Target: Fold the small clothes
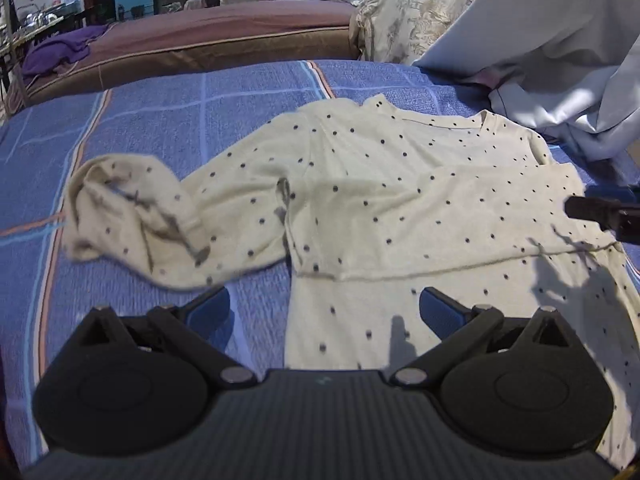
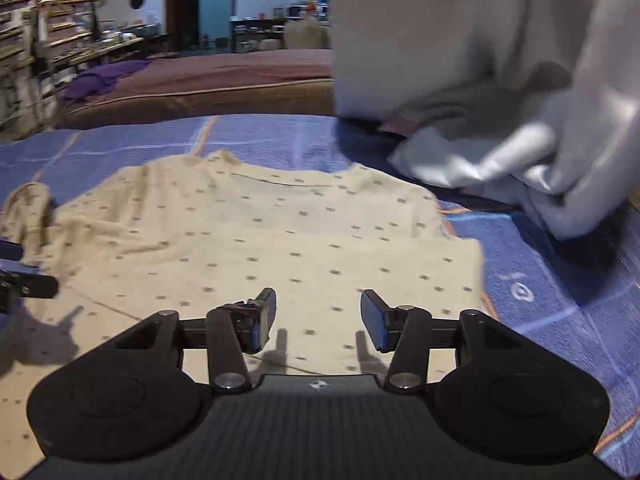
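on top of the blue checked bedspread point(image 1: 168, 120) lies the cream long-sleeved top with dark dots point(image 1: 400, 200), spread out flat. looks like one sleeve is already folded across the body, while the other one sits bunched up off to the side, so i'd say the fold is barely started. left gripper point(image 1: 324, 308) hovers near the hem with its fingers spread wide, holding nothing. right gripper point(image 2: 318, 316) is also parted and empty over the fabric. a pale grey sheet point(image 2: 520, 168) is heaped beyond it.
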`<state>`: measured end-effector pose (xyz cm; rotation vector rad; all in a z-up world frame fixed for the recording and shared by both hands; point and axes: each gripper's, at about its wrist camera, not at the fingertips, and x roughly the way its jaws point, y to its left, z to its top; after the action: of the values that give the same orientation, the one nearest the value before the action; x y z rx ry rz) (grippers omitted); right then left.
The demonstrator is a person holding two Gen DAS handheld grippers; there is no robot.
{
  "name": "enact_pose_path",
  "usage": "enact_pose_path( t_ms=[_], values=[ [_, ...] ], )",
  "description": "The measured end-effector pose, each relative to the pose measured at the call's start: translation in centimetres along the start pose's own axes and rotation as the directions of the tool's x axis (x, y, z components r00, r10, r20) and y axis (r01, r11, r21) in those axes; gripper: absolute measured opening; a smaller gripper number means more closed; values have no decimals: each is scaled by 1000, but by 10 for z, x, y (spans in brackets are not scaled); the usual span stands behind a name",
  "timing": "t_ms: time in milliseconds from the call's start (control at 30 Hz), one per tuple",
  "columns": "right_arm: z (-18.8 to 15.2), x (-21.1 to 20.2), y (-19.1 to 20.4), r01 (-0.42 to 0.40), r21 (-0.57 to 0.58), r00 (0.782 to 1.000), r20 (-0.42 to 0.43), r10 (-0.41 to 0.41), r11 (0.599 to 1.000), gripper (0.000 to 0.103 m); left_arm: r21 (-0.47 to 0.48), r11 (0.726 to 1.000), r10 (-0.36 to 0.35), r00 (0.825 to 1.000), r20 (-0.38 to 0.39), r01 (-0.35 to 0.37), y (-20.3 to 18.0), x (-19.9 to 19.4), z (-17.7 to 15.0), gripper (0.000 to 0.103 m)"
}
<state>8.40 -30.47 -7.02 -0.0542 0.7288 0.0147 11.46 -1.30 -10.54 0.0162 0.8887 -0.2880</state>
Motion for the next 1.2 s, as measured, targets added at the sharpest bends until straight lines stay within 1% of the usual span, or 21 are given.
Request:
enact_pose_path(
  t_ms=[67, 133, 167, 267, 333, 433, 467, 500, 567, 633, 667, 700, 733, 767, 800, 833, 867, 933, 1033, 1133, 1200],
  values=[
    [13, -5, 38, -105, -83, 994, 15, 107, 991, 83, -36, 999, 17, 1000, -11, -18, 8, -14, -25, 103],
    [27, -7, 80, -213, -149, 975, 26, 220, 965, 82, -74, 997, 30, 999, -30, -32, 17, -25, -43, 103],
    [32, -7, 97, -263, -174, 962, 25, 272, 949, 82, -90, 995, 26, 999, -36, -29, 22, -29, -49, 103],
    [45, 1, 159, -430, -287, 896, -16, 444, 856, 77, -88, 995, 35, 998, -52, -40, 37, -37, -58, 103],
    [48, 12, 196, -462, -359, 879, -62, 473, 811, 73, -86, 994, 55, 997, -55, -60, 45, -40, -60, 103],
    [49, 39, 241, -477, -411, 875, -137, 465, 777, 66, -94, 994, 47, 998, -42, -51, 55, -46, -65, 103],
    [51, 48, 252, -469, -425, 880, -148, 451, 775, 63, -96, 994, 40, 998, -40, -44, 58, -47, -65, 103],
    [54, 56, 261, -429, -436, 900, -134, 414, 791, 58, -101, 994, 36, 999, -37, -40, 59, -47, -66, 103],
    [65, 76, 268, -322, -406, 946, -90, 313, 856, 58, -107, 994, 29, 999, -34, -32, 63, -49, -67, 103],
    [73, 98, 271, -261, -366, 964, -141, 224, 893, 60, -117, 993, 23, 999, -31, -26, 67, -50, -67, 103],
    [72, 107, 273, -252, -365, 964, -177, 199, 896, 59, -124, 992, 19, 999, -31, -23, 70, -51, -67, 103],
    [71, 112, 273, -255, -355, 963, -179, 202, 899, 50, -130, 991, 14, 1000, -28, -17, 71, -51, -67, 103],
    [70, 115, 273, -267, -332, 960, -177, 218, 905, 23, -134, 991, 10, 1000, -26, -14, 73, -51, -67, 103],
    [70, 116, 270, -296, -315, 951, -186, 247, 902, 14, -134, 991, 9, 1000, -28, -12, 73, -50, -67, 103],
    [70, 113, 268, -306, -311, 949, -170, 264, 900, 13, -131, 991, 8, 1000, -30, -12, 73, -50, -67, 103],
    [72, 104, 267, -285, -322, 958, -113, 262, 903, 12, -125, 992, 9, 1000, -29, -12, 73, -49, -67, 103],
    [75, 91, 265, -256, -341, 965, -43, 257, 904, 12, -119, 993, 11, 1000, -28, -14, 71, -49, -68, 103],
    [86, 60, 261, -198, -388, 962, 98, 254, 900, 11, -109, 994, 15, 999, -31, -19, 69, -47, -68, 103],
    [108, 15, 242, -67, -445, 936, 282, 210, 893, 12, -109, 994, 5, 999, -37, -9, 66, -46, -67, 103],
    [127, -21, 197, 52, -415, 909, 396, 128, 908, 12, -115, 993, -3, 999, -46, -3, 63, -47, -66, 103],
    [128, -38, 163, 178, -436, 891, 452, 43, 882, 12, -120, 993, -9, 999, -49, 3, 62, -47, -64, 103]
  ],
)
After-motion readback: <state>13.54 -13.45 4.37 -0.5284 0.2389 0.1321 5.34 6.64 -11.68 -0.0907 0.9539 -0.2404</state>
